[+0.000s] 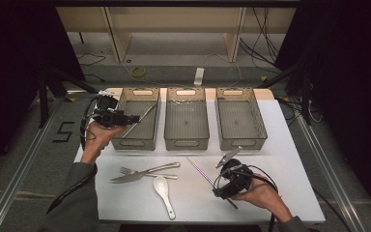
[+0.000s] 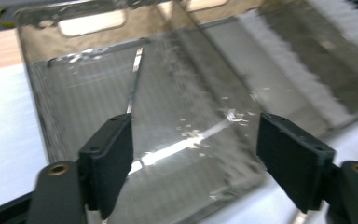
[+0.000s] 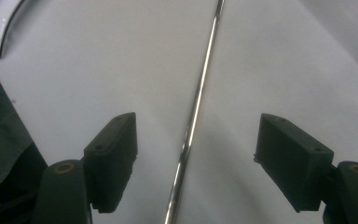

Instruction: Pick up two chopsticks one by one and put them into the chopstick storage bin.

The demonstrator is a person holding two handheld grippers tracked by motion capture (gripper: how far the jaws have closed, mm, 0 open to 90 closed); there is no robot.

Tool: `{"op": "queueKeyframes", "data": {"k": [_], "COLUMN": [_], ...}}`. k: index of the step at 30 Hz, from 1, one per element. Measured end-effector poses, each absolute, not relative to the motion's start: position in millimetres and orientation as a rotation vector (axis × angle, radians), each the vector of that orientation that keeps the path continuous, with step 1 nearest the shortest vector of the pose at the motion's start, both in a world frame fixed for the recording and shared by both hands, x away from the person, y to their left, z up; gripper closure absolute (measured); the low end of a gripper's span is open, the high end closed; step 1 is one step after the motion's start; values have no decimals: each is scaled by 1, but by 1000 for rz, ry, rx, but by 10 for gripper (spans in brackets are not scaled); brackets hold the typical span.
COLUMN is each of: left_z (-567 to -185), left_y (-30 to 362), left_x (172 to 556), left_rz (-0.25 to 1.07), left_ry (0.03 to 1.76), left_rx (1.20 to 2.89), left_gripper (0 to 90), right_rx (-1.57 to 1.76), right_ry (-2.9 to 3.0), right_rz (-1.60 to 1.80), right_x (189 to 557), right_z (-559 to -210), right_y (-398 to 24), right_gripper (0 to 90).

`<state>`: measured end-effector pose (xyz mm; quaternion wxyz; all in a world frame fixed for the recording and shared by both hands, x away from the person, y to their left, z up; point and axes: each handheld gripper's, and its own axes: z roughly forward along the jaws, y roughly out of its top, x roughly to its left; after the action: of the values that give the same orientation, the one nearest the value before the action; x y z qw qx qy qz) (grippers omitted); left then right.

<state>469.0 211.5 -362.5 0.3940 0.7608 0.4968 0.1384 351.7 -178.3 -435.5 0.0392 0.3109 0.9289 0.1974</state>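
Lying between right gripper fingers, untouched: chopstick

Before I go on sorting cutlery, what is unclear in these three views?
- Chopstick, right gripper view: both ends cut off by the frame edges.
- White spoon, right gripper view: just its handle end shows; the corner cuts the rest.
- Metal piece in the left bin, high view: too small to name; left gripper view is blurred.
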Motion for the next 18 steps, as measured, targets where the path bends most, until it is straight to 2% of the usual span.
{"op": "queueKeyframes", "data": {"k": [4, 9, 18], "left_z": [-362, -368, -384], "left_y": [203, 193, 176], "left_x": [445, 421, 390], "left_rz": [346, 332, 311], "left_ry": [1184, 1108, 1012], "left_rx": [1917, 1873, 1835], "left_gripper": [182, 180, 178], "right_rx": [954, 961, 966], "right_ry": [2851, 2865, 2892], "right_rz": [549, 475, 398], "right_x": [355, 361, 365], "right_z": [-436, -440, -446], "right_y": [-174, -169, -167], "right_gripper": [303, 333, 445]}}
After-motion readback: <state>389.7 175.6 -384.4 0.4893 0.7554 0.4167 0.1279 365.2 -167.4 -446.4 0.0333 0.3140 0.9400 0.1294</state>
